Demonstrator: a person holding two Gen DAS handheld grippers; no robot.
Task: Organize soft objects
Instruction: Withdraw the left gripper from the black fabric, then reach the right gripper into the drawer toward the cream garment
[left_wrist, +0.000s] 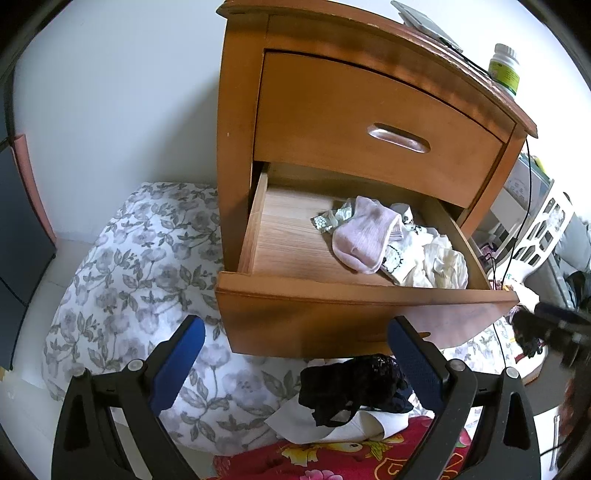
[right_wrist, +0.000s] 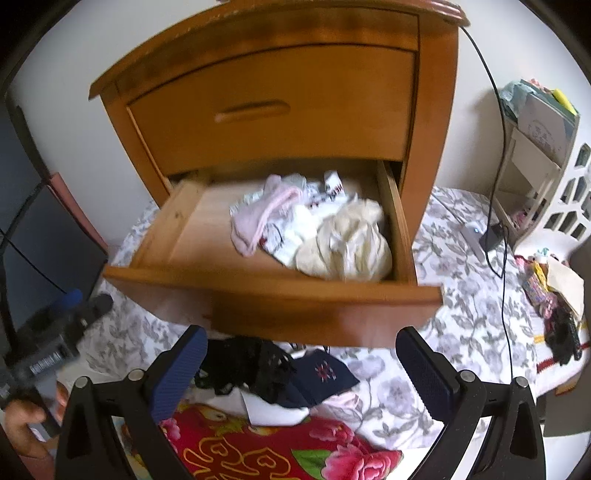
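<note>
The left gripper (left_wrist: 295, 354) and the right gripper (right_wrist: 301, 363) both gape wide, holding nothing. Just ahead and below, between each pair of blue ribbed pads, a crumpled black lace garment (left_wrist: 351, 384) lies on the floral sheet (left_wrist: 122, 266), touching a navy embroidered cloth (right_wrist: 323, 376); neither arm looks clearly nearer. Beyond, the open wooden drawer (left_wrist: 354, 291) holds a soft ribbed pink sock (left_wrist: 364, 236) and rumpled cream fabric (right_wrist: 347, 243), bunched toward its right side.

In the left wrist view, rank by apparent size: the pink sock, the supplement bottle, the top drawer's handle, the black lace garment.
1. Black lace garment, though it lies nearest the camera, which inflates it.
2. Pink sock.
3. Handle and supplement bottle: too alike to rank.
</note>
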